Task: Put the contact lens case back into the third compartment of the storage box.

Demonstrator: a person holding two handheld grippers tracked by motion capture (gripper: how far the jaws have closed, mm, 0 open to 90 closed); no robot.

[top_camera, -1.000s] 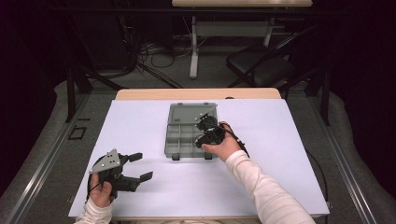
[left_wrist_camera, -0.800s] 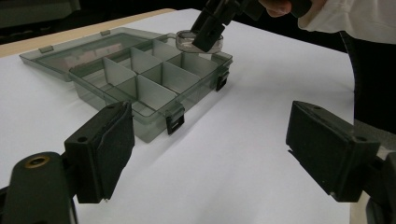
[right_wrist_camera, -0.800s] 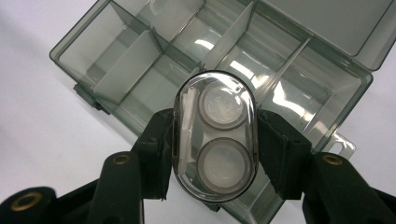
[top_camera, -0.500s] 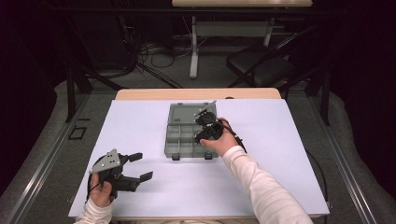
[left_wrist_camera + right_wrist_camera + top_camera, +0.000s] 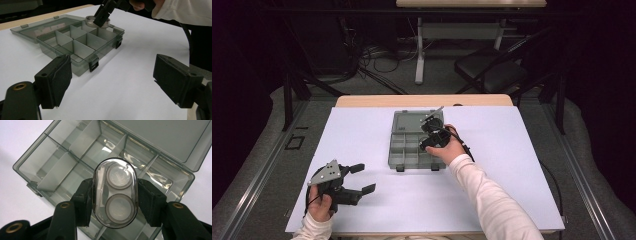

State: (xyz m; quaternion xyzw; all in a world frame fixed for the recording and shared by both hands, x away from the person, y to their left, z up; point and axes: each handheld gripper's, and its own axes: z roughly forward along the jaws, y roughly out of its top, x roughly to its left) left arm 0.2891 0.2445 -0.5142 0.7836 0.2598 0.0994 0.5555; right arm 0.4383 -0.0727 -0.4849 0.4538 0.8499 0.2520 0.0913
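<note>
one clear oval plastic case with two round wells sits clamped between the pads of the right gripper, long axis running straight ahead along the jaws; directly beneath and ahead lies one smoky grey plastic compartment box with its lid open, so this hand is much the nearer; one left gripper, jaws spread wide and empty, rests well apart on the white table sheet.

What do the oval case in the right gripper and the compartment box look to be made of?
Oval case: clear glossy plastic, by its see-through shell and highlights; its two pale rings are unclear. Compartment box: smoky translucent hard plastic, since the white table shows through its dividers.
</note>
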